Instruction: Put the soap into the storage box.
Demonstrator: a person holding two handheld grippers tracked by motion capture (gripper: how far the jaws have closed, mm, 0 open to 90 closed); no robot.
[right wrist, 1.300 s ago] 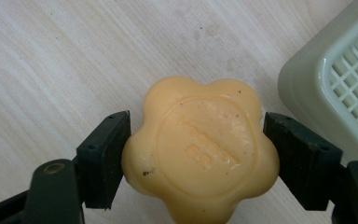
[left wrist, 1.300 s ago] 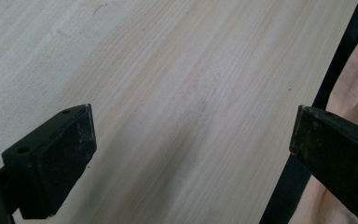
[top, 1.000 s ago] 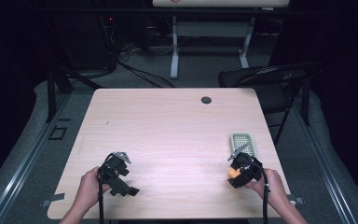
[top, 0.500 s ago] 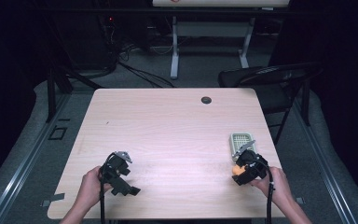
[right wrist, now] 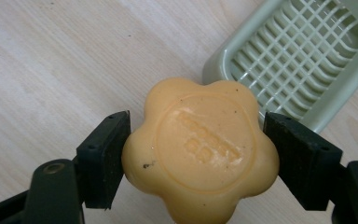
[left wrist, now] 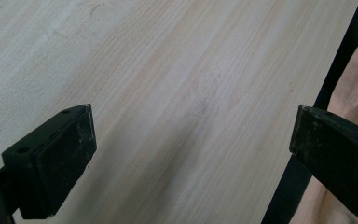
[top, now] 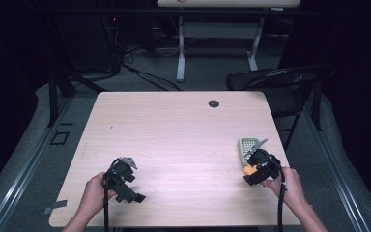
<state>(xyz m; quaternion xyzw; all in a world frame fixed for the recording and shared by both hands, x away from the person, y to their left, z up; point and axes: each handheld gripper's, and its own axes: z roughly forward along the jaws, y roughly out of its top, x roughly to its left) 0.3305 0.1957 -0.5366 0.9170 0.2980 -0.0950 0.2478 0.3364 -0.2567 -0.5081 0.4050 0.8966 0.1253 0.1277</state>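
An orange flower-shaped soap bar point(right wrist: 200, 149) sits between the two black jaws of my right gripper point(right wrist: 196, 154), which is shut on it just over the wooden table. In the high view the right gripper point(top: 257, 165) and the soap bar point(top: 248, 169) are near the table's right edge. A pale green slotted soap dish point(right wrist: 298, 56) lies just beyond the soap; the soap dish point(top: 246, 148) lies on the table beside the gripper. My left gripper point(left wrist: 191, 154) stands open over bare wood, and the left gripper point(top: 124, 179) is near the front left.
The wooden table point(top: 174, 135) has a small dark round grommet point(top: 214, 103) at its far side. A black chair point(top: 280, 79) stands beyond the right rear corner. The table's front edge point(left wrist: 335, 60) runs close by the left gripper's right jaw.
The right hand has shifted slightly to the right and toward the front edge with the soap held. The left hand has stayed in place.
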